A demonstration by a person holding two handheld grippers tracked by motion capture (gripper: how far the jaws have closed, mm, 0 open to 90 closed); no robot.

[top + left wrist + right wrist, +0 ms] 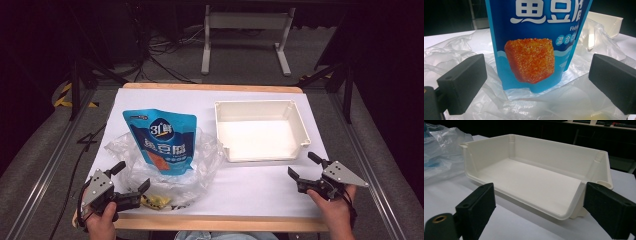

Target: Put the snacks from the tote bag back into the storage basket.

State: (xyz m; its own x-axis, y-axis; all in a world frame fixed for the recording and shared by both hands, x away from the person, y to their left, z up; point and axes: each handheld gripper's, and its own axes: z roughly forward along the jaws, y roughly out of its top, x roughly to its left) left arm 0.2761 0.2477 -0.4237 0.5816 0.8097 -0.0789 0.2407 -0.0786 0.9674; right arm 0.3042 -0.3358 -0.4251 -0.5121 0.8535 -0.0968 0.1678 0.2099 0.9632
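The left gripper (131, 183) had its jaws spread wide and held nothing. The blue pouch (534, 45) lay just ahead of those jaws, in the middle of the gap between them, on top of the clear plastic bag (200, 167). The job in hand looked like picking up the pouch.

To do it well, the left gripper likely needed to go forward a little, so both jaws sat on each side of the pouch's bottom edge. Then it could squeeze slowly. The pouch looked soft and smooth, so a grip on the flat edge seemed safer than on the puffy middle.

The crinkly bag was spread under and around both jaws. It could get pinched with the pouch and come up too. A small yellow thing (152, 201) lay in the bag, right beside the left jaws.

The right gripper (303, 167) also had its jaws spread and held nothing. The white tray (584, 160) sat just ahead of its jaws, open side toward them, with nothing in it. It rested on the white table (260, 187).
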